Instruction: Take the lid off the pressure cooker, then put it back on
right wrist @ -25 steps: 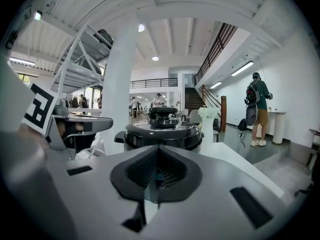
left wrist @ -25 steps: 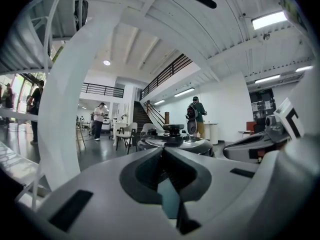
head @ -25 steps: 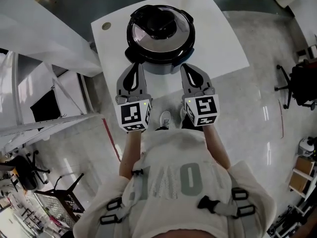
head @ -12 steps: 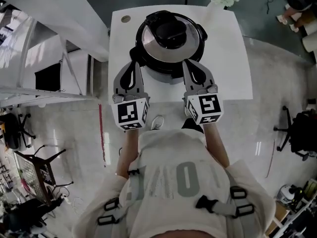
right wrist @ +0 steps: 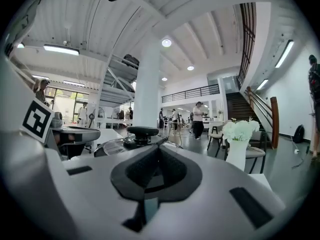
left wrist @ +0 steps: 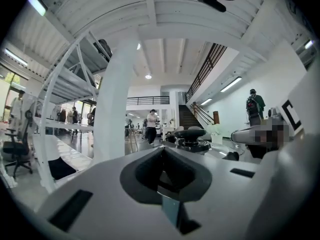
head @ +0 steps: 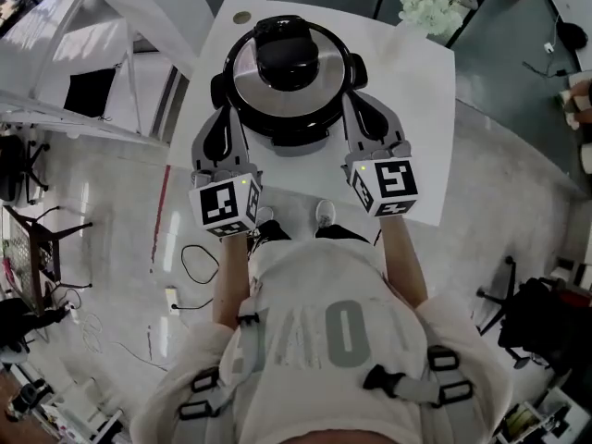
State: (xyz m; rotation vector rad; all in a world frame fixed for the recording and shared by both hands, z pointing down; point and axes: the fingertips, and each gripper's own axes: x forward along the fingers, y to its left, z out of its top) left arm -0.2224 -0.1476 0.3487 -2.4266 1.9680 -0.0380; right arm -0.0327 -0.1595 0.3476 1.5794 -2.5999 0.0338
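At the middle of the head view, the left gripper [head: 228, 117] and the right gripper [head: 355, 109] both have their jaws closed together, empty. Between and beyond them, the pressure cooker [head: 289, 140] stands on the white tabletop [head: 412, 91], with its lid [head: 246, 77] on. It seems the removal has not begun; next, the jaws must open to take the lid.

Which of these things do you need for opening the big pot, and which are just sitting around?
For the job:
- pressure cooker
- lid, on the cooker
- left hand-held gripper, shut, empty
- right hand-held gripper, shut, empty

Just lying about:
- white flowers in a vase
- cable on the floor
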